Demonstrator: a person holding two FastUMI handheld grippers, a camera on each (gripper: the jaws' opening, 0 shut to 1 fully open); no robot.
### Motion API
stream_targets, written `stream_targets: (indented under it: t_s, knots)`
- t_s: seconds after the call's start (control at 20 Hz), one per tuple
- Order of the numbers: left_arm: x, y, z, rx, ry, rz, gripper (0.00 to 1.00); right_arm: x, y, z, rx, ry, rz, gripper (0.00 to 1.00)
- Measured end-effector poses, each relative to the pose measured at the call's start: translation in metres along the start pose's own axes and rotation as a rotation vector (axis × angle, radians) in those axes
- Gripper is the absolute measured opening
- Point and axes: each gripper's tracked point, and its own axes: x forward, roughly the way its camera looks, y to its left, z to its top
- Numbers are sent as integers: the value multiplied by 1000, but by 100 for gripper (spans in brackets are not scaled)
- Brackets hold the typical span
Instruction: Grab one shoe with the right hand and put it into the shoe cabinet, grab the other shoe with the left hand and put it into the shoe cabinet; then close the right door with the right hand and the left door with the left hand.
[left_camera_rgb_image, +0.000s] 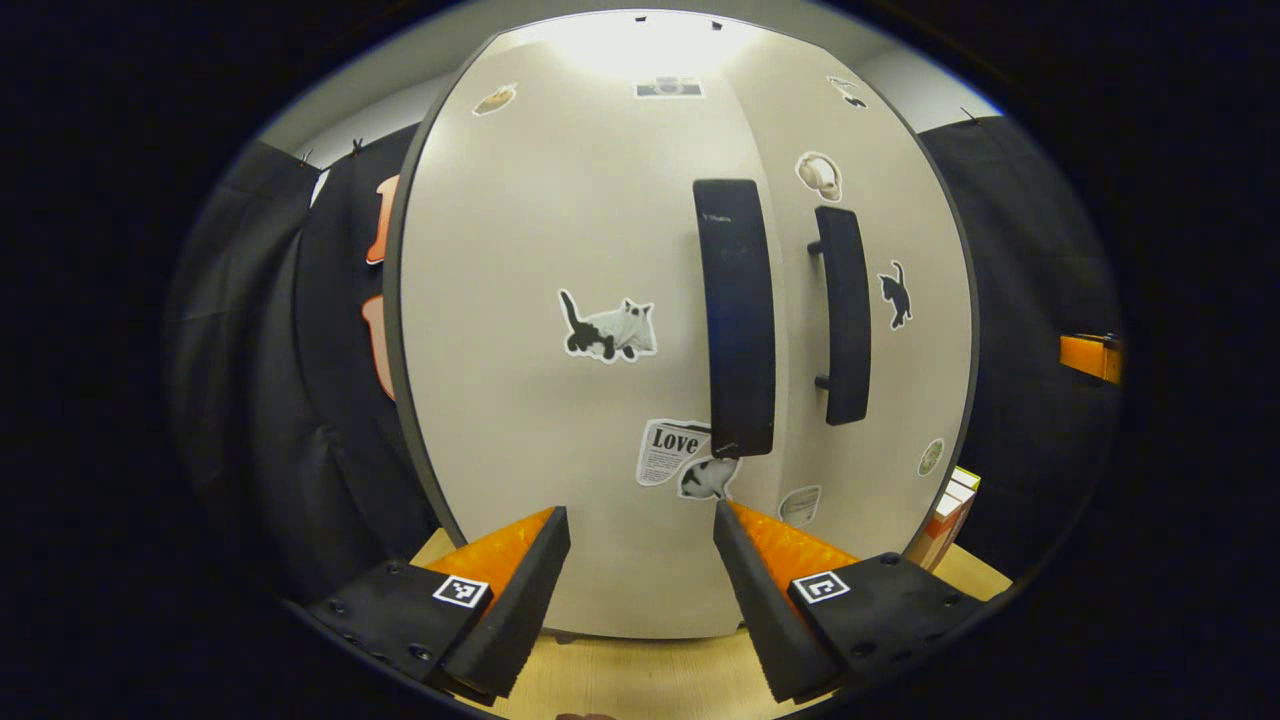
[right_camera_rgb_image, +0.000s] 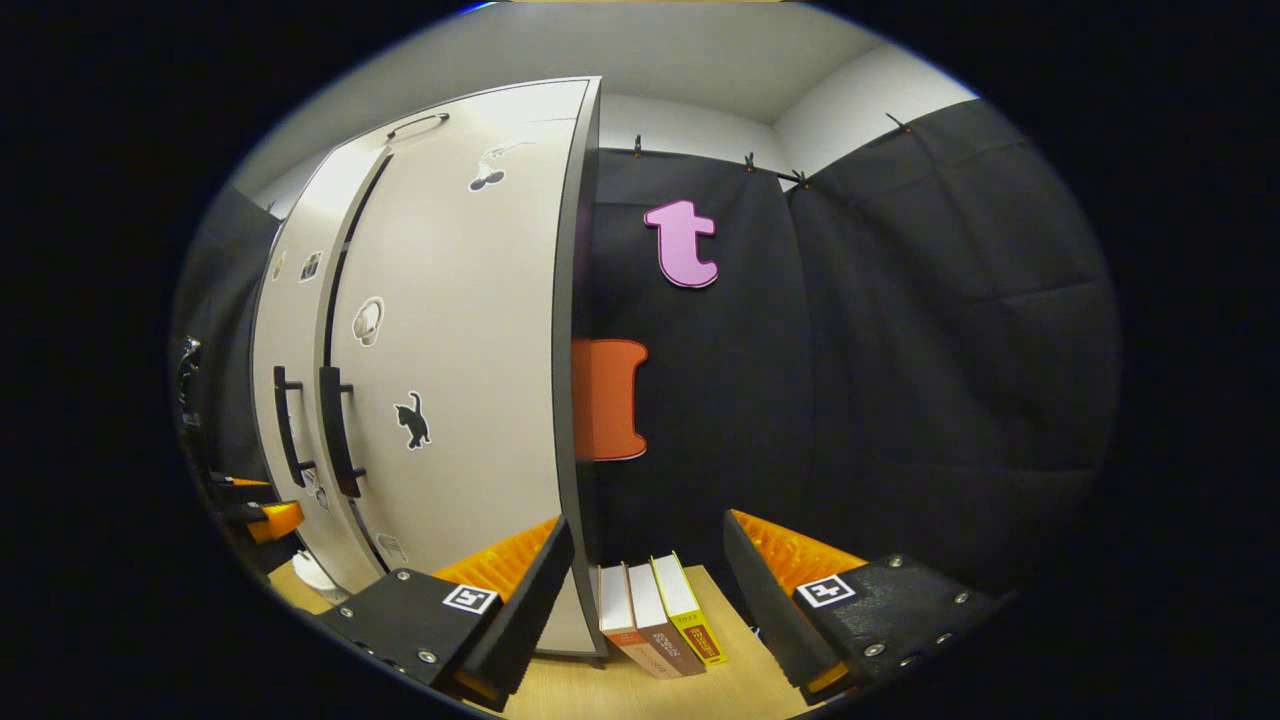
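- Left gripper (left_camera_rgb_image: 640, 560) sits at the bottom centre of the left gripper view, fingers spread apart with nothing between them, over the pale wooden table (left_camera_rgb_image: 640, 675).
- Straight ahead of it, close, stands the shoe cabinet (left_camera_rgb_image: 520, 250); both doors look shut or nearly so, the left door handle (left_camera_rgb_image: 736, 318) and right door handle (left_camera_rgb_image: 843, 316) running upright just right of frame centre. No shoe is visible, so I judge both are already inside.
- Any last push on the left door would go straight forward from this gripper, which is the nearer one; from here I cannot tell whether a gap remains.
- Right gripper (right_camera_rgb_image: 645, 570), at the bottom of the right gripper view, is also spread and empty.
- That view adds the cabinet's right edge seen obliquely at left of frame, and a row of books (right_camera_rgb_image: 655, 615) standing on the table just beside the cabinet's corner, between the fingers.
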Motion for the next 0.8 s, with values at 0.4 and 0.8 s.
stream_targets:
  t_s: [0.4,0.8]
  knots:
    - [-61,51,95,-27,-192,107,94,3,40,48,-32,-64,119,93]
    - [-93,78,115,-23,-236,218,94,-12,55,62,-13,-70,179,93]
